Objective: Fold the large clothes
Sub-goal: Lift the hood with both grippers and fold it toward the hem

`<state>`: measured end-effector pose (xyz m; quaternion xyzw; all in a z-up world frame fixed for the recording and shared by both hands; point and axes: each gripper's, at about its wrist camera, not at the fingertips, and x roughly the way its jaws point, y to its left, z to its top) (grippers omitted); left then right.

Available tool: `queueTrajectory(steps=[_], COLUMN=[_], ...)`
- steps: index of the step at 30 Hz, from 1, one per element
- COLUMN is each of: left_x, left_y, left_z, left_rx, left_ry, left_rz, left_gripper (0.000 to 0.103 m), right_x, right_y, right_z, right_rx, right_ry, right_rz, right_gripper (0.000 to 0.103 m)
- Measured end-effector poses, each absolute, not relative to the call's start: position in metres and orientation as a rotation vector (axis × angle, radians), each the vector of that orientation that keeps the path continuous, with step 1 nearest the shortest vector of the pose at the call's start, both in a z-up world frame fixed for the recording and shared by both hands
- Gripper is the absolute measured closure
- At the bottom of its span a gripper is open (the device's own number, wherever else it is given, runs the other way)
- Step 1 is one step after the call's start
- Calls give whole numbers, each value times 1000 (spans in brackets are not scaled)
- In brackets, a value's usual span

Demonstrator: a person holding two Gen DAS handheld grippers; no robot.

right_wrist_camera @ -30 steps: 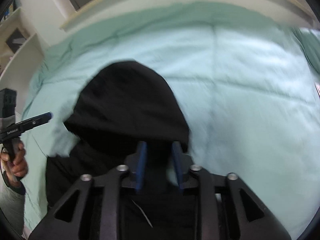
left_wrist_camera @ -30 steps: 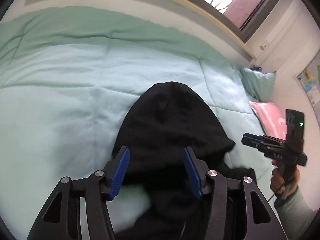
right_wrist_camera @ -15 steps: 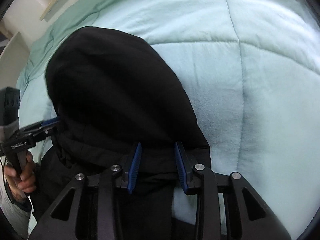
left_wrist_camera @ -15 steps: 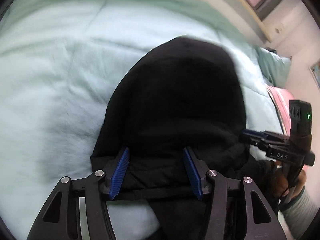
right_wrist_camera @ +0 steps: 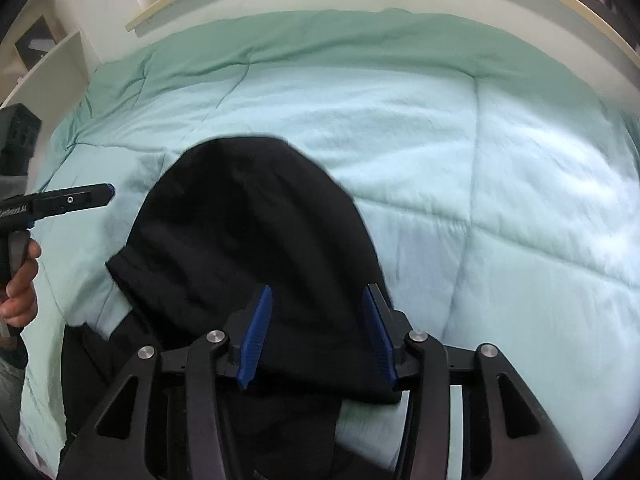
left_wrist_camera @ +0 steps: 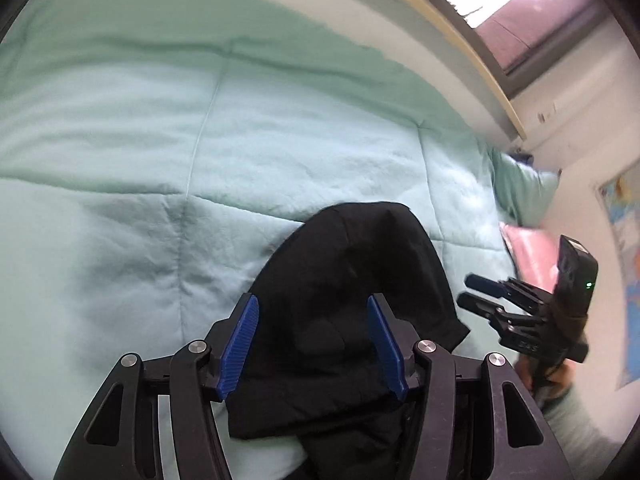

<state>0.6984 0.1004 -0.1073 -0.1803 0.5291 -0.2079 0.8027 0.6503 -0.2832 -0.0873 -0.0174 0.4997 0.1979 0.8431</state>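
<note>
Hoodie [left_wrist_camera: 352,280] lies under both grippers' spread fingers [left_wrist_camera: 240,344].

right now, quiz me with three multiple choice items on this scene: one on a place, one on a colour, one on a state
1. Where does the hood lie?
A. on the quilt
B. on a wooden floor
C. on a chair

2. What colour are the claw pads?
A. red
B. blue
C. yellow

3. How does the right claw stand?
A. shut on the hood
C. open, with nothing pinched
B. shut on a pillow

Answers:
1. A: the black cloth rests flat on the pale green quilt in both views.
2. B: ribbed blue pads line the fingers of the left claw and of the right one.
3. C: its pads stand wide apart with the hood below them, not pinched.
</note>
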Motion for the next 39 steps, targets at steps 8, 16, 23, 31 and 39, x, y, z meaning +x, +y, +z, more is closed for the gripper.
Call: queueTrajectory(steps=[8,16,23,31,39], left_x=[745,758,705,566,418], left_y=[74,58,44,29,15], left_z=[-163,-192,-136,-23,9], left_rx=[-348,-372,-242,-120,-59], left_ry=[1260,1284,1128,945,957], left_rz=[-580,-648,-718,-809,-868], left_gripper=[45,47,84,84,84], right_x=[734,771,755,617,450], right_y=[-266,-255,-270,-282,-287], right_z=[-120,-162,-145,-29,19], right_rx=[-33,-16,59,-61,-154], right_ry=[1116,1246,1194,908,829], right_rz=[533,662,727,708,620], right_gripper=[54,49,87,91,91])
